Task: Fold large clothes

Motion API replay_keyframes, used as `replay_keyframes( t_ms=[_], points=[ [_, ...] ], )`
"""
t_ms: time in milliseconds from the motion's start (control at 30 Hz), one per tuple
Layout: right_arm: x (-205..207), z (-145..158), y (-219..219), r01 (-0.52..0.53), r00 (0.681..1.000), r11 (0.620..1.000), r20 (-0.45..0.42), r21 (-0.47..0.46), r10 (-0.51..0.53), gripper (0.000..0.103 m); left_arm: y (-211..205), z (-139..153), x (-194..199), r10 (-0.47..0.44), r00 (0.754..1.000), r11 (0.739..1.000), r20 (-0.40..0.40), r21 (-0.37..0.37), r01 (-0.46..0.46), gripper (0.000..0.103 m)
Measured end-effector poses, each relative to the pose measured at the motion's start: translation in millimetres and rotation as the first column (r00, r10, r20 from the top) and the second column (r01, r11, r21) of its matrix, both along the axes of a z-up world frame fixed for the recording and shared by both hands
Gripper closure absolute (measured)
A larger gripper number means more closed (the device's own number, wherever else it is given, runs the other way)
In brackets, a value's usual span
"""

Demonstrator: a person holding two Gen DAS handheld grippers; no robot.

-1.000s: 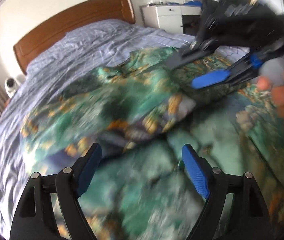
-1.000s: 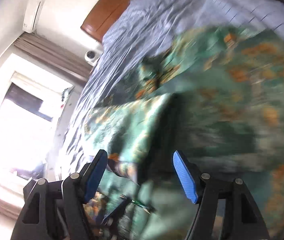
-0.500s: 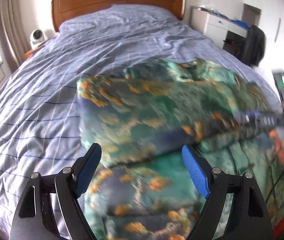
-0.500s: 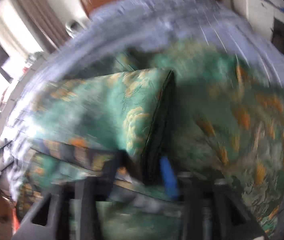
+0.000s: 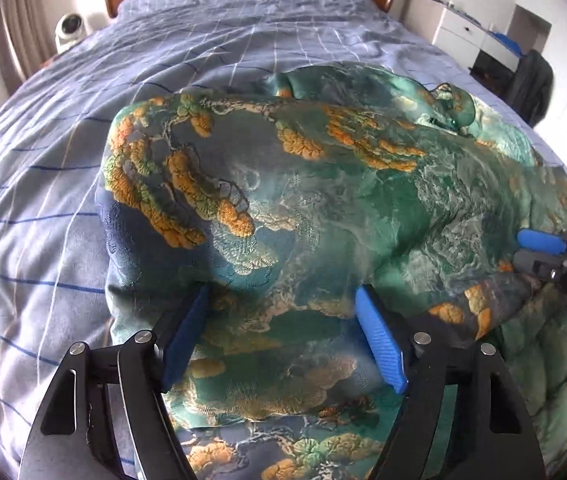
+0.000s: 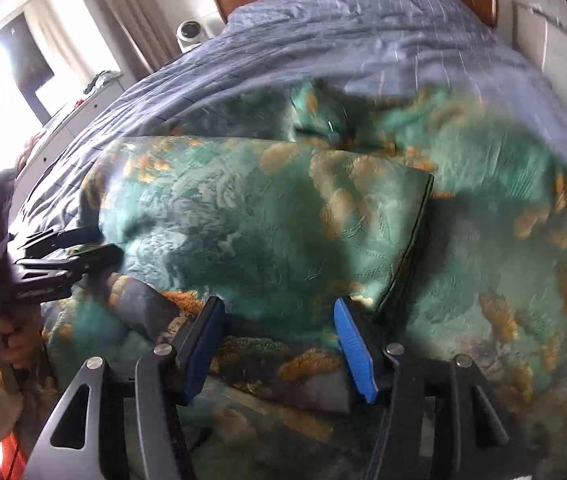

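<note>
Both grippers have dropped from mid-air to the near fold of the green garment [image 5: 323, 208] on the bed [image 5: 43, 200] (blue checked cover). Left gripper [image 5: 283, 336] and right gripper [image 6: 279, 344]: jaws closing, cloth lying between, not yet pinched.

Daylight scene, fairly bright. Strong glare was seen from the window [image 6: 11, 60] at upper left of the right wrist view, blown out to white. The left wrist view was sharp; the green garment [image 5: 323, 208] was well focused there. The right wrist view was motion-blurred, worst over the garment's right part and the bed's far edge. A soft shadow was cast beside the folded panel's edge [image 6: 415, 248]. Heavy fisheye bending and dark vignetted corners were noted in both.
</note>
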State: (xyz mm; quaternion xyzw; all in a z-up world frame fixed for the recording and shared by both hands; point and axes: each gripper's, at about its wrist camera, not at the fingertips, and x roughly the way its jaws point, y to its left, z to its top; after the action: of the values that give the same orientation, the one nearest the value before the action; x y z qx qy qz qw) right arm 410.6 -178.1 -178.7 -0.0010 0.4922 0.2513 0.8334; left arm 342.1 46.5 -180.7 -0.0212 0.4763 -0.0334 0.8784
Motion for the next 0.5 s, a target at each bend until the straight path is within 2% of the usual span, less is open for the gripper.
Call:
replay_keyframes(
  t_ms=[133, 233, 300, 400, 500],
  points=[
    [3, 1, -2, 0.013, 1.0, 1.0, -0.002, 0.014, -0.013, 0.046, -3, 19, 6, -0.013, 0.999, 1.0, -0.048, 0.015, 0.013, 0.026],
    [-14, 4, -6, 0.014, 1.0, 1.0, 0.003, 0.02, -0.014, 0.046, 3, 49, 22, -0.02, 1.0, 1.0, -0.002, -0.015, 0.02, 0.025],
    [-16, 2, -5, 0.016, 1.0, 1.0, 0.011, 0.019, -0.016, 0.046, 8, 54, 43, 0.003, 1.0, 1.0, 0.011, -0.014, -0.003, 0.023],
    [-16, 4, -4, 0.019, 1.0, 1.0, 0.024, 0.02, -0.019, 0.046, 16, 39, 81, 0.058, 0.998, 0.998, -0.011, -0.004, -0.058, 0.023],
    [-17, 5, -5, 0.02, 0.999, 0.999, 0.025, 0.031, -0.021, 0.046, 32, 10, 104, 0.136, 0.99, 0.989, -0.043, -0.06, -0.139, 0.021]
  ],
)
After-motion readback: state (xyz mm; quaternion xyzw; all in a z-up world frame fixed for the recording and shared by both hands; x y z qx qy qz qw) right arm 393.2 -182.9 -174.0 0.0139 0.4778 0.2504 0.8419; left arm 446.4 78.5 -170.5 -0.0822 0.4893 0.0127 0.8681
